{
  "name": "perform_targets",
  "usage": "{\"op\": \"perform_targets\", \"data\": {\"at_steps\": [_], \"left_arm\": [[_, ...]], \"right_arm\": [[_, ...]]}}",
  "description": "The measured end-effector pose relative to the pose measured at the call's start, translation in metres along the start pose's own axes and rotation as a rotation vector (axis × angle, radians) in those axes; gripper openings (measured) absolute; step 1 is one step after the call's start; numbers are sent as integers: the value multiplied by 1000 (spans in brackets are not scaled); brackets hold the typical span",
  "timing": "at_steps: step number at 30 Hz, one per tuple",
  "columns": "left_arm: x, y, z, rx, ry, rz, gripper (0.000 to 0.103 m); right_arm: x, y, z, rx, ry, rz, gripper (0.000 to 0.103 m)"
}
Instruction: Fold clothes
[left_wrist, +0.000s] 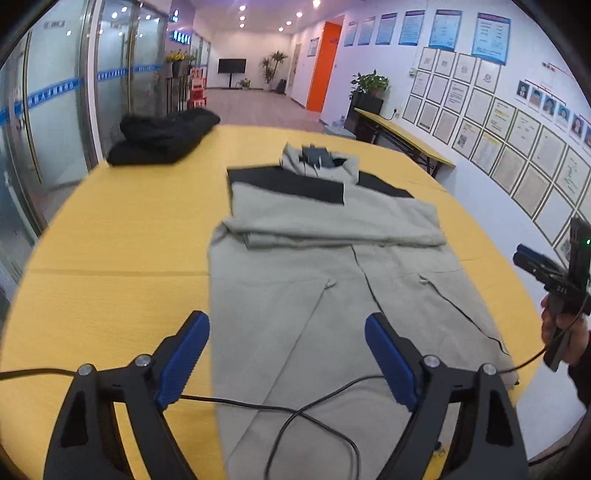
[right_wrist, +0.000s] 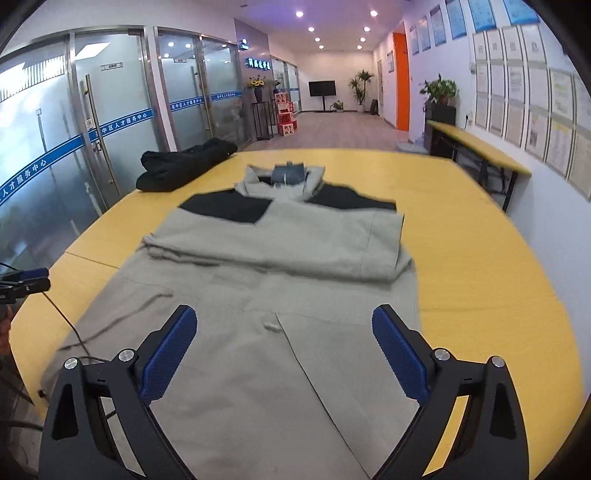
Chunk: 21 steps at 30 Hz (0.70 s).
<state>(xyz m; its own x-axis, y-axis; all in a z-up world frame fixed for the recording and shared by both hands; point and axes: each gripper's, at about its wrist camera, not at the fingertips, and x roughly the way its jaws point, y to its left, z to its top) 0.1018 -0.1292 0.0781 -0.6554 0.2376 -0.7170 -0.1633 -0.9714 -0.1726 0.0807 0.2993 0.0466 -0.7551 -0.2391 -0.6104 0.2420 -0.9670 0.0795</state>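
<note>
Jaws of left gripper (left_wrist: 287, 354) and right gripper (right_wrist: 284, 347) wide, empty; above grey jacket (left_wrist: 332, 266).

Jacket (left_wrist: 332, 258) mid-table (left_wrist: 110, 258); another garment (left_wrist: 162, 136), perhaps folded, at far-left edge.

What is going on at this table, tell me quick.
A person is folding a grey jacket with black shoulder panels on the yellow wooden table, a handheld gripper in each hand. Its sleeves are already folded across the chest. The left gripper and right gripper hover open above its lower half, holding nothing. A black garment lies bundled at the far edge.
</note>
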Motion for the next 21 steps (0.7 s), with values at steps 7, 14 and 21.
{"op": "perform_targets", "data": {"at_steps": [7,14,21], "left_arm": [[-75,-21,-7,-29,52,29,101],[-11,-36,-103,-21,122,21,101],[-4,-37,-115,-50,121,24,99]], "right_arm": [[-79,19,20,38,50,0,103],[-61,-8,-79,61,92,26,103],[-56,-22,-115,6,103,24,103]]}}
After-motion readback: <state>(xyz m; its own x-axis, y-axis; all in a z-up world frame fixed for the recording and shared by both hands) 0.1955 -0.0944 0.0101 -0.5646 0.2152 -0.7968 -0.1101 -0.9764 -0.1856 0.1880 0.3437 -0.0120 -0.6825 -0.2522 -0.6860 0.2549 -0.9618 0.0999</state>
